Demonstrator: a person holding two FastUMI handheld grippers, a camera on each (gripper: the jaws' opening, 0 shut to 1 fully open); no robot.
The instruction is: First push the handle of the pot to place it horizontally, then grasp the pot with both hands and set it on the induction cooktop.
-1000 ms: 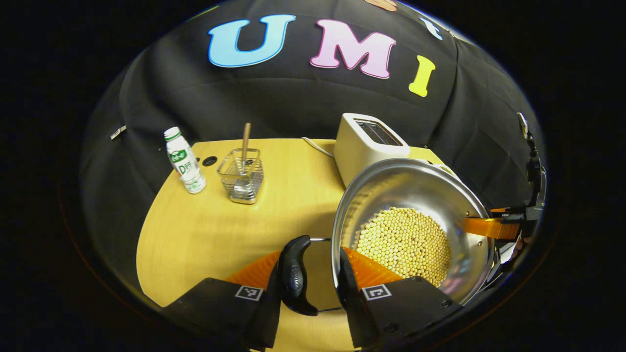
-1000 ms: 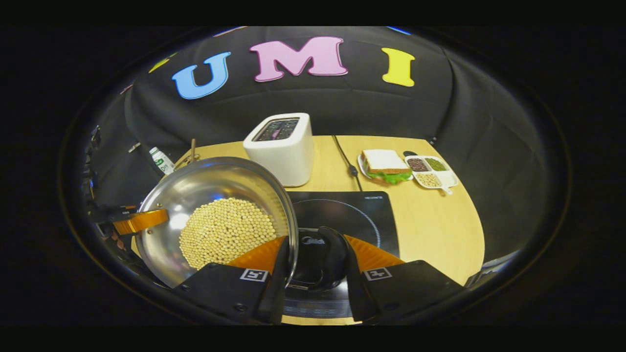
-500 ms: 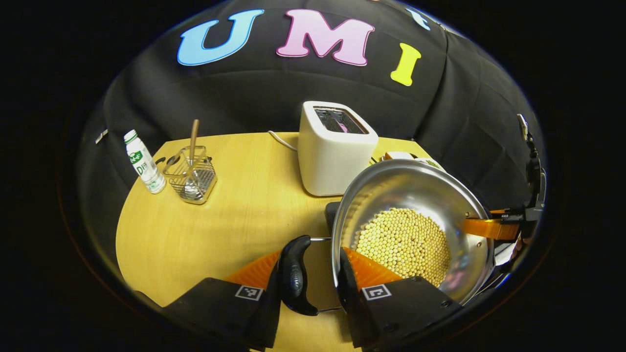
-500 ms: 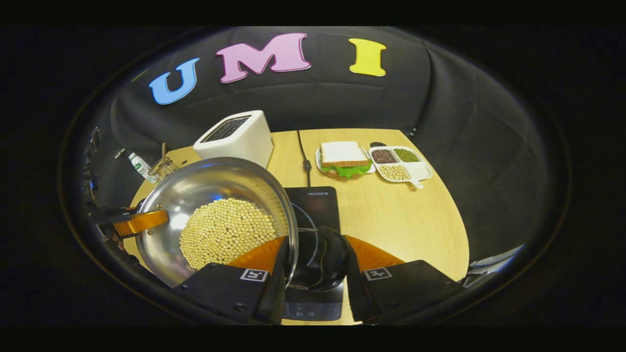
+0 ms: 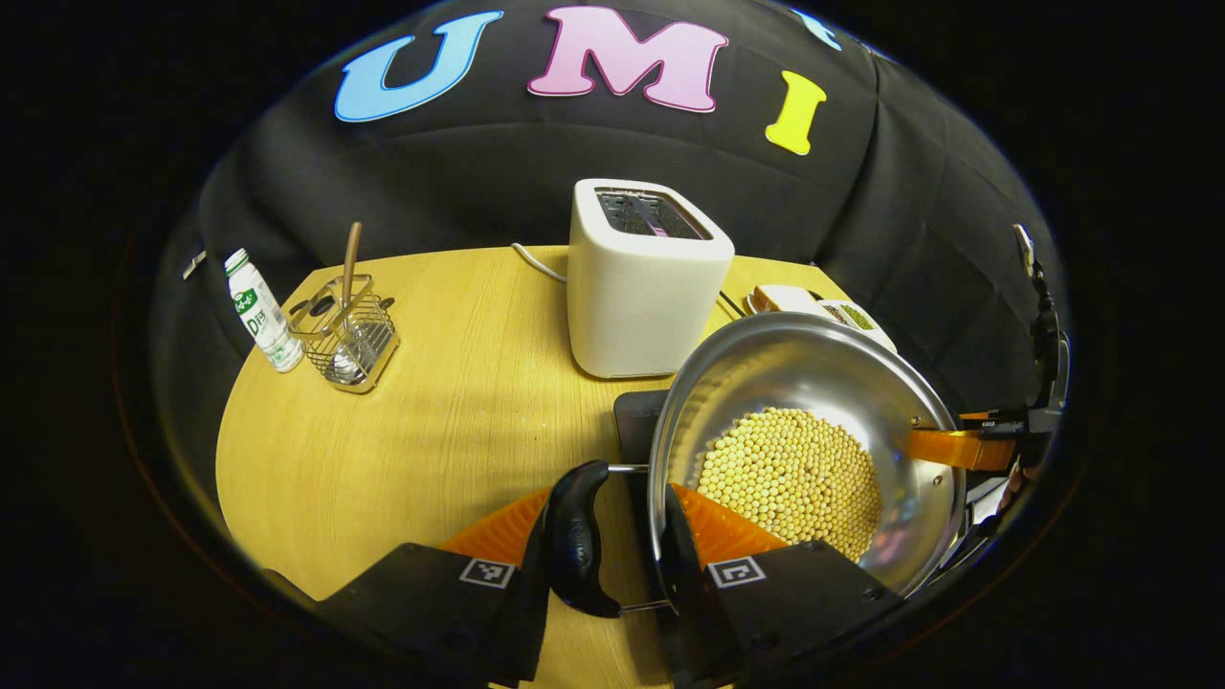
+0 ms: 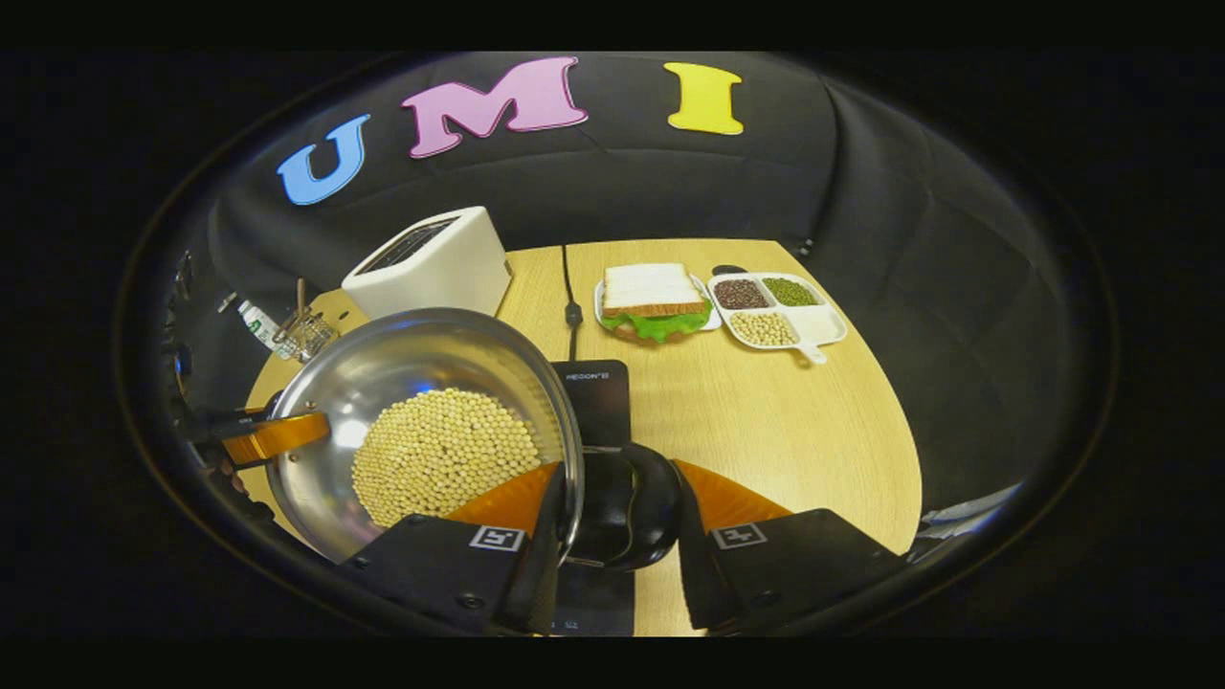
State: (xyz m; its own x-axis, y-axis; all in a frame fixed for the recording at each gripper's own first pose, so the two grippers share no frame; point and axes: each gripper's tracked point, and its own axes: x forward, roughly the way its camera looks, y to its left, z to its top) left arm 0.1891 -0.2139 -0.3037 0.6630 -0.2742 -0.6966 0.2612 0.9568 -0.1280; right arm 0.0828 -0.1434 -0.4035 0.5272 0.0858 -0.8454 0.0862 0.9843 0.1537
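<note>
Spreading under everything in the left gripper view is a yellow wooden table [image 5: 421, 431] backed by black cloth; taking the white toaster [image 5: 643, 277] as landmark, a wire caddy [image 5: 345, 330] and bottle [image 5: 254, 311] stand well to its left, while the steel pot [image 5: 813, 383] of pale beans [image 5: 790, 478] hangs in front of it over the dark induction cooktop [image 5: 636, 426]. The left gripper [image 5: 617, 536] is clamped on the pot's black left handle [image 5: 574, 541]. Compared with a second ago, the toaster sits farther left. In the right gripper view, the right gripper [image 6: 612, 517] is closed on the right handle [image 6: 627, 512]; beyond the toaster's right side lie a sandwich plate [image 6: 656, 301] and divided tray [image 6: 780, 308].
</note>
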